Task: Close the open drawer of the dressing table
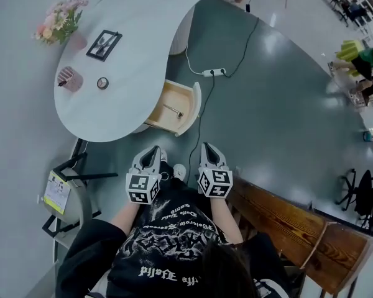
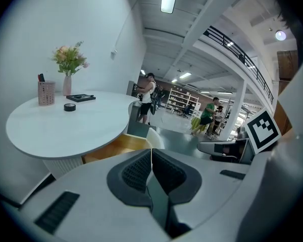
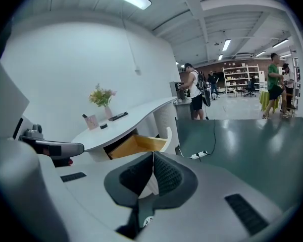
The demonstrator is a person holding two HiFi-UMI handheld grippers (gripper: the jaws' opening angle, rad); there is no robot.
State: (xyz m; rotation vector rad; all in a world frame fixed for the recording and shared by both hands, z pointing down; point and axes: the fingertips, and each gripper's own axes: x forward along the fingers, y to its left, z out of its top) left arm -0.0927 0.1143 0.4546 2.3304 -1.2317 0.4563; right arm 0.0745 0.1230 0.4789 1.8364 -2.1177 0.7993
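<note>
The white dressing table (image 1: 133, 17) has a curved top. Its wooden drawer (image 1: 171, 107) with a white curved front stands pulled out toward me, with a thin metal piece lying inside it. Both grippers hover side by side below the drawer, apart from it. My left gripper (image 1: 151, 152) is shut with nothing in it, and so is my right gripper (image 1: 210, 149). In the left gripper view the drawer (image 2: 122, 144) shows just beyond the meeting jaws (image 2: 151, 153). In the right gripper view the drawer (image 3: 137, 144) lies ahead of the shut jaws (image 3: 152, 158).
On the table top stand a flower vase (image 1: 60, 21), a pink holder (image 1: 69, 78), a black tray (image 1: 104, 45) and a small round tin (image 1: 102, 83). A power strip (image 1: 214, 72) with cable lies on the floor. A wooden bench (image 1: 292, 222) is at my right, a chair (image 1: 71, 188) at my left.
</note>
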